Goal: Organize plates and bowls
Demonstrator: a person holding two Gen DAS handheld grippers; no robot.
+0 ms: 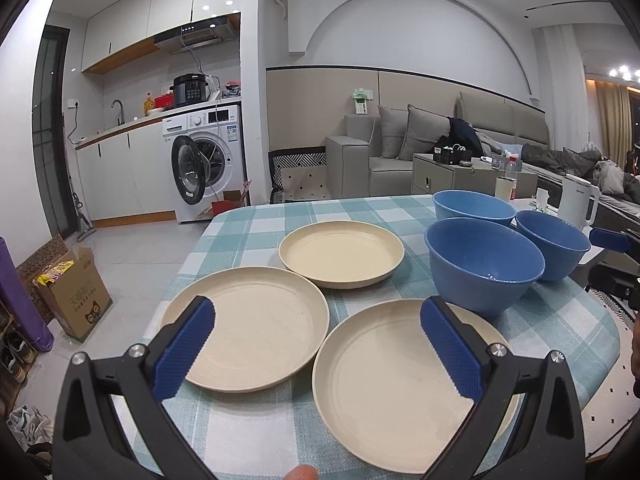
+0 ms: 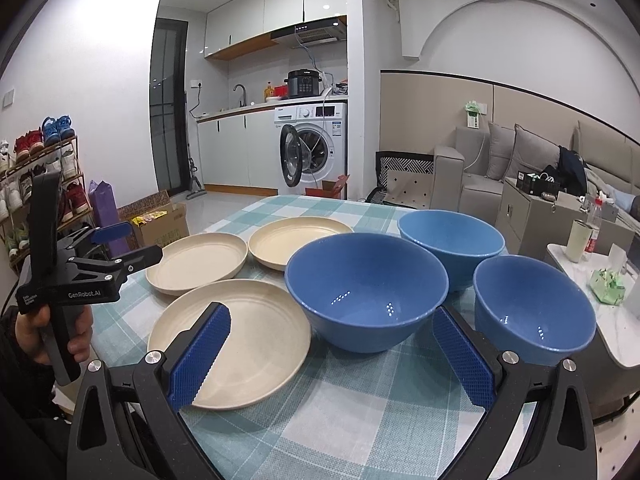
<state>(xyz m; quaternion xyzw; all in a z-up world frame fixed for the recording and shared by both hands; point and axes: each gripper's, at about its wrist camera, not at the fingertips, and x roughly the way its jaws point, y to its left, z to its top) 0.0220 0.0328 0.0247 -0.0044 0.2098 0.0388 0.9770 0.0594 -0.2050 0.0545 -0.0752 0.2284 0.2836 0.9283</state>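
Three cream plates lie on the checked tablecloth: one near left [image 1: 256, 328], one farther back [image 1: 340, 254], one near right [image 1: 400, 388]. To their right stand three blue bowls: a large near one [image 1: 484, 264], one behind it [image 1: 472, 204], and one at the far right [image 1: 554, 248]. My left gripper [image 1: 318, 320] is open above the two near plates, holding nothing. My right gripper [image 2: 331, 316] is open in front of the large bowl [image 2: 366, 288], its left finger over the near plate [image 2: 240, 340]. The other bowls [image 2: 452, 236] [image 2: 532, 308] stand apart. A hand [image 2: 76, 336] holds the left gripper [image 2: 144, 242].
The table [image 2: 360, 420] carries a teal checked cloth and ends close to the right of the bowls. Beside it, a white side table [image 2: 624, 332] holds a cup and a bottle, with a white kettle [image 1: 578, 204] nearby. A cardboard box [image 1: 76, 296] sits on the floor to the left.
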